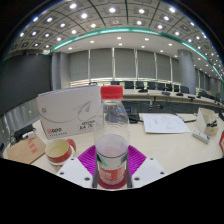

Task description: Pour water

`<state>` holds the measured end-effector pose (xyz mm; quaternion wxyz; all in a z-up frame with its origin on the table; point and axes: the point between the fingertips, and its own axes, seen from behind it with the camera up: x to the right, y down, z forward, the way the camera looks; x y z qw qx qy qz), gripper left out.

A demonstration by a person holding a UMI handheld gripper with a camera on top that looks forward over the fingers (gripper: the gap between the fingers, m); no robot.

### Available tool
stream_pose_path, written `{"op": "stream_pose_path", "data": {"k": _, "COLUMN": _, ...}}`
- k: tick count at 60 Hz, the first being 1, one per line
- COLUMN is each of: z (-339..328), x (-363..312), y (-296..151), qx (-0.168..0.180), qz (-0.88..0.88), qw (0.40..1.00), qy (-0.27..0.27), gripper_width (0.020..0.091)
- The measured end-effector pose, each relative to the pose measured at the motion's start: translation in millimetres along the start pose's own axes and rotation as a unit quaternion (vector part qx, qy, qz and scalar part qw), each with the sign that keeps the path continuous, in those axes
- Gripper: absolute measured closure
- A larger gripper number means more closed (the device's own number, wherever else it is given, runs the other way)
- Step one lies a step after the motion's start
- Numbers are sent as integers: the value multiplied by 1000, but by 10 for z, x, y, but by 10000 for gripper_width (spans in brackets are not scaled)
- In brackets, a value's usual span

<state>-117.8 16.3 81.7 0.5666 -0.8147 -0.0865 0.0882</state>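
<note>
A clear plastic water bottle (112,135) with a red cap and a red label stands upright between my fingers, close to the camera. My gripper (112,163) is shut on the bottle, both purple pads (88,157) pressing its lower body. The bottle looks partly filled with water. A cup (60,151) with a red band stands on the pale table (175,145) to the left of the bottle, just beyond my left finger.
A white box (68,112) with red print stands behind the cup. Papers (163,123) lie on the table to the right, and a small object (211,127) sits at the far right. Desks and office chairs fill the room beyond.
</note>
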Motion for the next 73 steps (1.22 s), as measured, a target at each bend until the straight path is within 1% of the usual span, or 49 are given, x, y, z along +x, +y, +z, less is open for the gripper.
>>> {"op": "stream_pose_path", "data": {"k": 5, "z": -24, "x": 0, "y": 8, "qx": 0, "qz": -1, "qw": 1000, "qy": -3, "gripper_width": 615}}
{"op": "stream_pose_path", "data": {"k": 8, "z": -30, "x": 3, "y": 42, "qx": -10, "qz": -6, "qw": 1000, "qy": -2, "gripper_width": 550}}
{"op": "stream_pose_path", "data": {"k": 9, "z": -24, "x": -2, "y": 58, "qx": -16, "qz": -7, "qw": 1000, "qy": -2, "gripper_width": 501}}
{"op": "stream_pose_path", "data": {"k": 10, "z": -36, "x": -7, "y": 82, "qx": -22, "qz": -7, "qw": 1000, "qy": -2, "gripper_width": 422}}
{"op": "stream_pose_path", "data": {"k": 12, "z": -62, "x": 0, "y": 109, "qx": -30, "qz": -7, "qw": 1000, "qy": 2, "gripper_width": 228}}
{"op": "stream_pose_path", "data": {"k": 14, "z": -94, "x": 9, "y": 129, "qx": -38, "qz": -8, "qw": 999, "qy": 7, "gripper_width": 282}}
{"op": "stream_pose_path", "data": {"k": 15, "z": -117, "x": 16, "y": 132, "qx": -42, "qz": -7, "qw": 999, "qy": 11, "gripper_width": 292}}
{"op": "stream_pose_path", "data": {"k": 19, "z": -254, "x": 20, "y": 97, "qx": -51, "qz": -3, "qw": 998, "qy": 24, "gripper_width": 236}}
{"op": "stream_pose_path", "data": {"k": 21, "z": -341, "x": 0, "y": 66, "qx": -56, "qz": -2, "qw": 998, "qy": 29, "gripper_width": 247}}
{"op": "stream_pose_path", "data": {"k": 30, "z": -863, "x": -147, "y": -147, "qx": -84, "qz": 7, "qw": 995, "qy": 62, "gripper_width": 245}}
{"op": "stream_pose_path", "data": {"k": 39, "z": -1590, "x": -444, "y": -405, "qx": -102, "qz": 30, "qw": 990, "qy": 89, "gripper_width": 248}}
{"op": "stream_pose_path", "data": {"k": 45, "z": -2005, "x": -608, "y": -486, "qx": -114, "qz": 33, "qw": 986, "qy": 116, "gripper_width": 248}}
{"op": "stream_pose_path", "data": {"k": 52, "z": -2405, "x": -834, "y": -489, "qx": -122, "qz": 30, "qw": 983, "qy": 131, "gripper_width": 245}}
{"op": "stream_pose_path", "data": {"k": 59, "z": -2672, "x": -1039, "y": -417, "qx": -129, "qz": 38, "qw": 982, "qy": 131, "gripper_width": 247}}
{"op": "stream_pose_path", "data": {"k": 63, "z": -2780, "x": -1088, "y": -384, "qx": -137, "qz": 32, "qw": 981, "qy": 137, "gripper_width": 249}}
{"op": "stream_pose_path", "data": {"k": 73, "z": -2906, "x": -1134, "y": -361, "qx": -139, "qz": 20, "qw": 979, "qy": 146, "gripper_width": 250}}
